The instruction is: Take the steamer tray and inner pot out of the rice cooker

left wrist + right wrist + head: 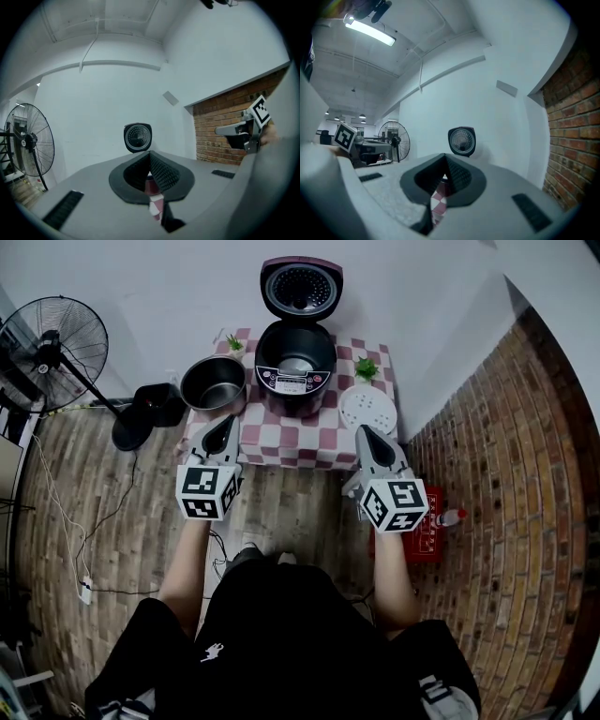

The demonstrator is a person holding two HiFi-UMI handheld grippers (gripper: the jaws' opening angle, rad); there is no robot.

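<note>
The black rice cooker [295,360] stands at the back of the checkered table [300,439], its lid [301,287] raised. A metal inner pot [214,382] sits on the table to its left. A white perforated steamer tray [368,409] lies to its right. My left gripper [225,422] is level at the table's front left edge, shut and empty. Near the tray at the front right, my right gripper [364,431] is also shut and holds nothing. The left gripper view looks past the closed jaws [150,158] to the lid [138,137]. The right gripper view shows its closed jaws [446,161] below the lid [461,140].
A standing fan [52,343] and a black bin [159,404] are left of the table. A brick wall runs along the right, with a red crate [424,531] and a bottle [450,517] on the floor. Two small plants [366,368] flank the cooker.
</note>
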